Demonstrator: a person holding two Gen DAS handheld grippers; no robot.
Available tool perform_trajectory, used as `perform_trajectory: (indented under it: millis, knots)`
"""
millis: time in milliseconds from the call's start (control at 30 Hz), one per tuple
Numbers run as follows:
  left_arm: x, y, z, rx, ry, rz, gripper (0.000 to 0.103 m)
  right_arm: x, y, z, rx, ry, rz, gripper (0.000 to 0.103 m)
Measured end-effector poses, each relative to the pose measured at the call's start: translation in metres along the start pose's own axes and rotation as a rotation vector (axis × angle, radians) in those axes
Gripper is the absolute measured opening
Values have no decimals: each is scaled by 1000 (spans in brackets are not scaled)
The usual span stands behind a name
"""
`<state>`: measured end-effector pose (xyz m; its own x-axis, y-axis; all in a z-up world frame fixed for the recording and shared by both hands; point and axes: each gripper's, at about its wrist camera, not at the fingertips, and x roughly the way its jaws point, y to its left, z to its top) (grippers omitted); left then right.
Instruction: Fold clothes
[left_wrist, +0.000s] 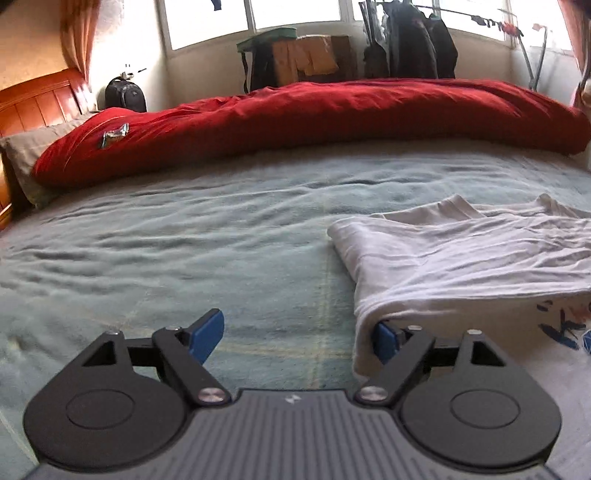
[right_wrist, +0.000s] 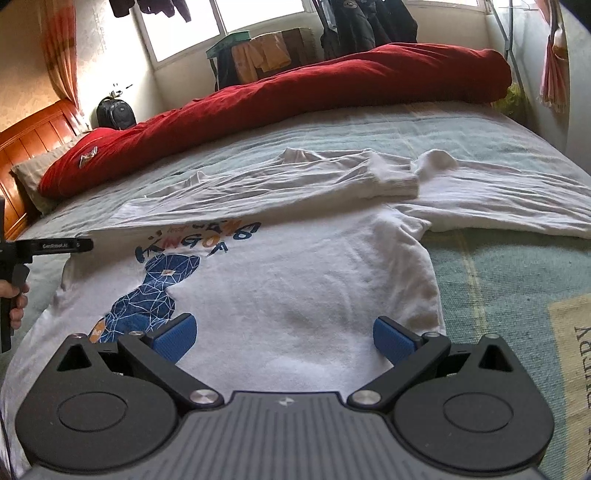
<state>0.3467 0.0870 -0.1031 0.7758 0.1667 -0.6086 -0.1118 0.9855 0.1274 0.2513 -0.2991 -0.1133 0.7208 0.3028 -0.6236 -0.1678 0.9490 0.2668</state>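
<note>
With both pairs of fingers spread wide and empty, the shirt (right_wrist: 280, 280) lay on the bed (left_wrist: 166, 258), one sleeve folded across, its edge draping the left gripper's (left_wrist: 297, 338) right finger (left_wrist: 386, 341); keeping creases smooth seemed wise.

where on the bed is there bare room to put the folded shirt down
Bare blanket lies left of the white shirt, between the red duvet and the left claw. A narrower strip runs right of the shirt's body, below its spread sleeve. The middle is crowded with shirt.
</note>
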Motion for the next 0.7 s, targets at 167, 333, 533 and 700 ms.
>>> perform_trajectory:
  millis: [167, 333, 533, 700]
  knots:
    - [-6, -1, -8, 53, 0, -17, 85, 0, 0, 0, 0, 1, 1, 103]
    - [-29, 6, 13, 41, 45, -91, 83, -1, 1, 0, -6, 4, -2, 103]
    - [-48, 17, 49, -170, -16, -361, 85, 0, 4, -1, -19, 4, -14, 103]
    - [18, 16, 70, -341, 69, -356, 66, -1, 5, -2, -28, 1, -14, 103]
